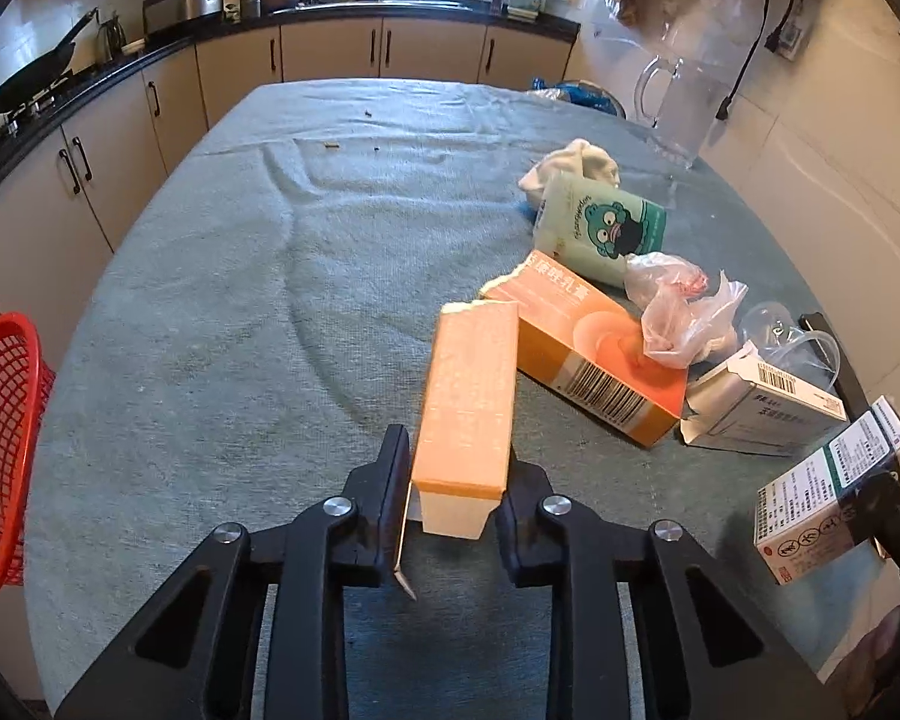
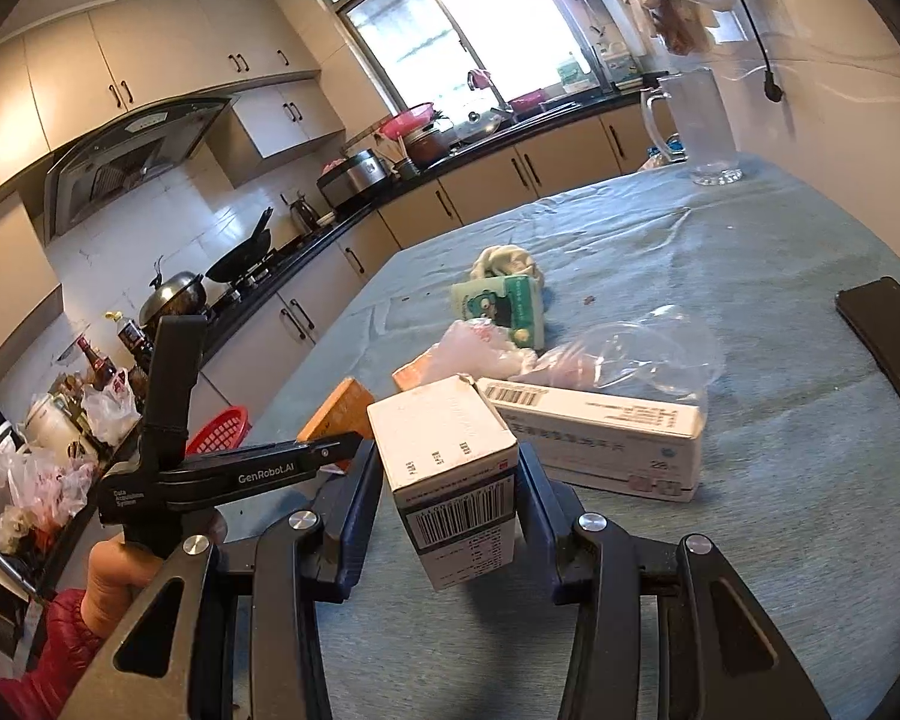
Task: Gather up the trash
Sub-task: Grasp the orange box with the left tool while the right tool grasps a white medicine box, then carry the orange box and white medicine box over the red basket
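A kitchen table (image 1: 222,276) draped in grey-green cloth, mid-cleanup. Off its left edge hangs a red basket (image 1: 3,450), the likely place for the rubbish. The left hand-held gripper (image 1: 459,480) has its jaws drawn narrow on the near end of an orange carton (image 1: 468,408), a long, slim box with a torn far end, its near end raised off the cloth; both pads appear to press its sides. Just beside it to the right lies a second orange box (image 1: 594,360), barcode up, also torn open. Beyond that sit a green cartoon pack (image 1: 606,228) with a white rag (image 1: 576,165) behind it, a crumpled plastic bag (image 1: 684,312), a clear plastic cup (image 1: 798,342) and a long white box (image 1: 768,408) near the right edge. The right hand-held gripper (image 2: 450,480) grips a small white box (image 2: 450,468) clear of the table, jaws about half open around it, barcode toward the camera.

Both hands look loaded, so the pick-up step seems finished for this pair. The next move would call for carrying both pieces left to the basket and letting go above it; the slim carton, held only at one end, may swing or slip.
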`<state>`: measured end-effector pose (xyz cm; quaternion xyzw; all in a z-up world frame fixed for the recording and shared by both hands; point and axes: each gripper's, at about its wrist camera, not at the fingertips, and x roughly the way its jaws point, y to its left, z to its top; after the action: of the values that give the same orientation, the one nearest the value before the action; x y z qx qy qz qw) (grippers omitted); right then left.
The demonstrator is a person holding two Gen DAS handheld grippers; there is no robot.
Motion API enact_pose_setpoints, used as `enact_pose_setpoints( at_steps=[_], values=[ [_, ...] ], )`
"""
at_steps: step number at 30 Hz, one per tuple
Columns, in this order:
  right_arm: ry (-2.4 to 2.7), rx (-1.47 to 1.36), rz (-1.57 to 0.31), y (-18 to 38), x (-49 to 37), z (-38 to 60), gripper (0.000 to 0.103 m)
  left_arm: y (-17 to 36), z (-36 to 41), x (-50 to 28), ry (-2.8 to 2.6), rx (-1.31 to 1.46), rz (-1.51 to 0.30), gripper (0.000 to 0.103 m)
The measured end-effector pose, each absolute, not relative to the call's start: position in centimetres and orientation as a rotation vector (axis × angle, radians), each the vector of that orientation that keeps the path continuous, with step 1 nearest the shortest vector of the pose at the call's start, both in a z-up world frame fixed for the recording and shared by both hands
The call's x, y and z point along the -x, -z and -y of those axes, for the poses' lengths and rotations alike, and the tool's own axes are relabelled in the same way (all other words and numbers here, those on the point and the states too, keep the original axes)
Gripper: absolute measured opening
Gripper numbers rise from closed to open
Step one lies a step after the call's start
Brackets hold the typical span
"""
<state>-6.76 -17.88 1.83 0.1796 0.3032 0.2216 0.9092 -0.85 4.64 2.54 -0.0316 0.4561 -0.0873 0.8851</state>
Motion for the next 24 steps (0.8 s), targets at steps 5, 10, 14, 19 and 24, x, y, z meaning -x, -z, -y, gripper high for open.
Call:
enact_pose_setpoints(
  at_steps=[5,10,14,19,24],
  values=[
    [-0.465,-0.352,-0.630,-2.0,6.6,16.8,0.048,-3.3,-5.6,2.4,0.203,0.071,-0.906,0.022],
    [-0.484,-0.335,-0.641,-2.1,6.3,15.2,0.048,-4.2,-6.4,4.3,0.186,0.051,-0.853,0.022],
    [-0.495,-0.318,-0.643,-2.3,6.3,14.1,0.048,-4.9,-7.4,5.5,0.174,0.060,-0.819,0.022],
    [-0.502,-0.303,-0.652,-2.4,6.3,12.9,0.048,-5.4,-8.3,6.8,0.140,0.040,-0.779,0.022],
    [-0.512,-0.281,-0.657,-2.8,6.4,11.6,0.048,-5.6,-9.5,7.6,0.110,0.036,-0.757,0.022]
  ],
)
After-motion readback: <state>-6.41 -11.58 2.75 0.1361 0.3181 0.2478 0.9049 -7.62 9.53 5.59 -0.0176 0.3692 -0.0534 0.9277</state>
